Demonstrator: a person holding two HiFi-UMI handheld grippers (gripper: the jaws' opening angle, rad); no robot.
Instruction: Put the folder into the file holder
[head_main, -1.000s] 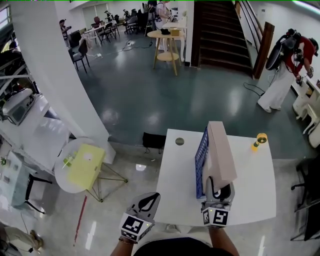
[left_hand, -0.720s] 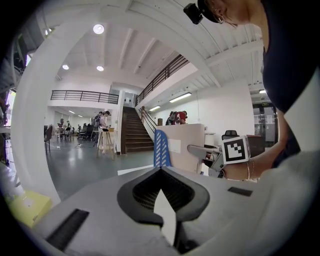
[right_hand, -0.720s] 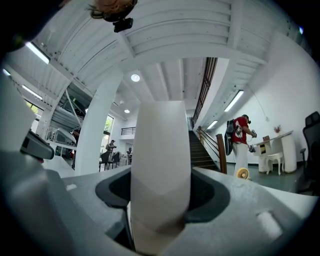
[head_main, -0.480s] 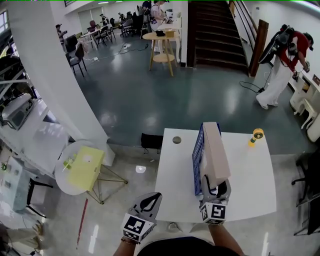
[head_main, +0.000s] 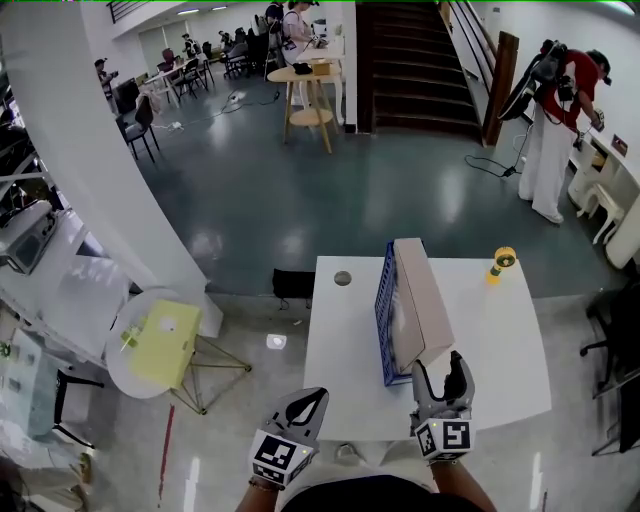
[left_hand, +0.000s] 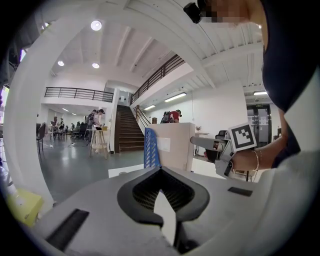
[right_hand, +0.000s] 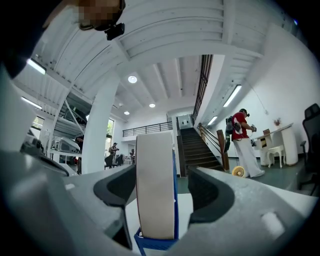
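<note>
Counting from the left of the head view: one round side table (head_main: 125, 368) carrying one yellow sheet (head_main: 165, 335). One left gripper (head_main: 312, 398) is at lower centre, jaws together, gripping nothing. One white table (head_main: 500, 350) bears one grey disc (head_main: 342, 278), one blue file holder (head_main: 383, 310) and one beige folder (head_main: 415, 295) standing upright inside it. One right gripper (head_main: 440, 365) sits just below the folder's near end. Its jaws are opening, and its pads stand clear of the folder lined up between them. One yellow object (head_main: 501, 260) stands at the table's upper right.
</note>
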